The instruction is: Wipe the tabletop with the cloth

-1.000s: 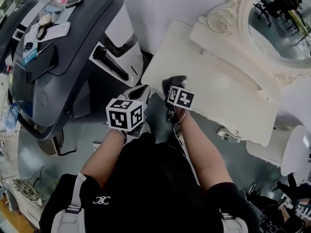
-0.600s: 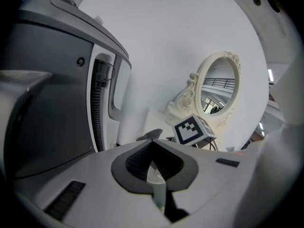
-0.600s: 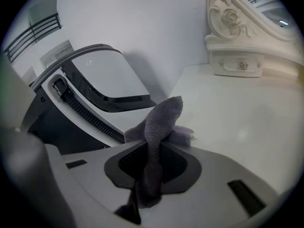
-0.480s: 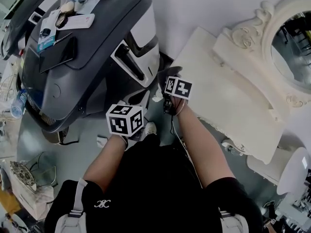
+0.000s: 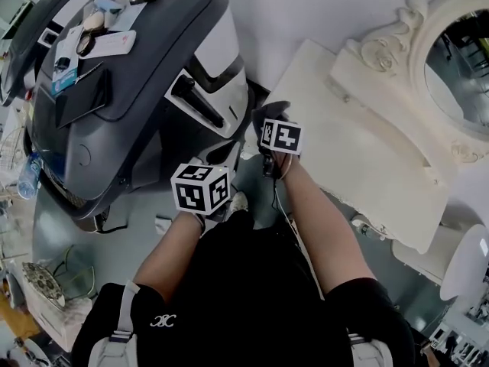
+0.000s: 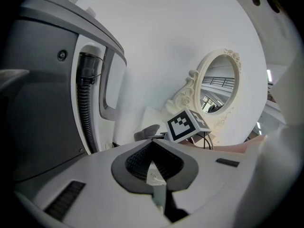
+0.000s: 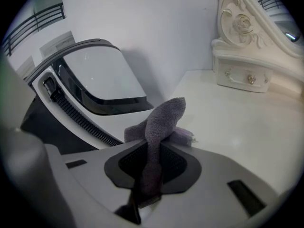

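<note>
Your right hand-held gripper (image 7: 151, 167) is clamped on the grey cloth (image 7: 159, 122), which stands up out of the jaws in a folded hump at the near corner of the cream surface (image 5: 359, 151), about 11 o'clock from your body. I cannot tell whether the cloth is touching the top. Your left hand-held gripper (image 6: 154, 167) has its jaws together on nothing of the task and hangs low at 9 o'clock of the right one, off the surface. The top shows no streaks or damp marks, so judge the wiping as barely begun, with almost the whole top left to do from 1 to 3 o'clock. That stretch is bare and open, so long strokes look easy there. Mind the grey-and-white machine (image 5: 130, 90) just beside the corner at 10 o'clock, the raised drawer ledge (image 7: 244, 75) under the mirror (image 5: 458, 60) along the far edge, and the unguarded near edge
</note>
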The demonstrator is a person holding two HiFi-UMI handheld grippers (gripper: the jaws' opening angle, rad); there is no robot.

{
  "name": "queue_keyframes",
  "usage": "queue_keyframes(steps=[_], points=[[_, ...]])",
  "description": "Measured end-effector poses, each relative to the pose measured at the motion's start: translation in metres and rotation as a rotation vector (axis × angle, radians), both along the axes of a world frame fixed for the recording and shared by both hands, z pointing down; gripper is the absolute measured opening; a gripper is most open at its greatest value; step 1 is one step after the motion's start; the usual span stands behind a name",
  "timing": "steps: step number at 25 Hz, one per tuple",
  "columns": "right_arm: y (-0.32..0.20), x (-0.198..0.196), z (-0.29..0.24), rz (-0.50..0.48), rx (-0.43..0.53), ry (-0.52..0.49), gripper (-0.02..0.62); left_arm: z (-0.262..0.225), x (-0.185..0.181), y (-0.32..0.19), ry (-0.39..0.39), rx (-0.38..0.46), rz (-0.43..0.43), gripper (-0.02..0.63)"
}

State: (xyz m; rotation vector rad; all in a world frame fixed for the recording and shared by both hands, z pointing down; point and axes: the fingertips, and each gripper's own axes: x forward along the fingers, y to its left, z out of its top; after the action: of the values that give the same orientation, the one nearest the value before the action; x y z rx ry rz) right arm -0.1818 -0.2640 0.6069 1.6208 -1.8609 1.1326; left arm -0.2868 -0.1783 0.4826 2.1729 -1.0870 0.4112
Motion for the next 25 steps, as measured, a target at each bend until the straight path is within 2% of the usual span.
queue_keyframes(steps=[8,19,25], points=[[0.022,0.092,0.003,0.188,-0.012,-0.011,0.077,0.001,0.049,0.003,0.004,-0.005,0.097,0.008],[0.100,0.262,0.008,0.437,-0.024,0.031,0.077,0.000,0.160,0.038,0.005,-0.006,0.276,0.008],[0.155,0.353,0.010,0.526,-0.038,0.079,0.077,-0.004,0.229,0.061,-0.004,0.003,0.363,0.008]])
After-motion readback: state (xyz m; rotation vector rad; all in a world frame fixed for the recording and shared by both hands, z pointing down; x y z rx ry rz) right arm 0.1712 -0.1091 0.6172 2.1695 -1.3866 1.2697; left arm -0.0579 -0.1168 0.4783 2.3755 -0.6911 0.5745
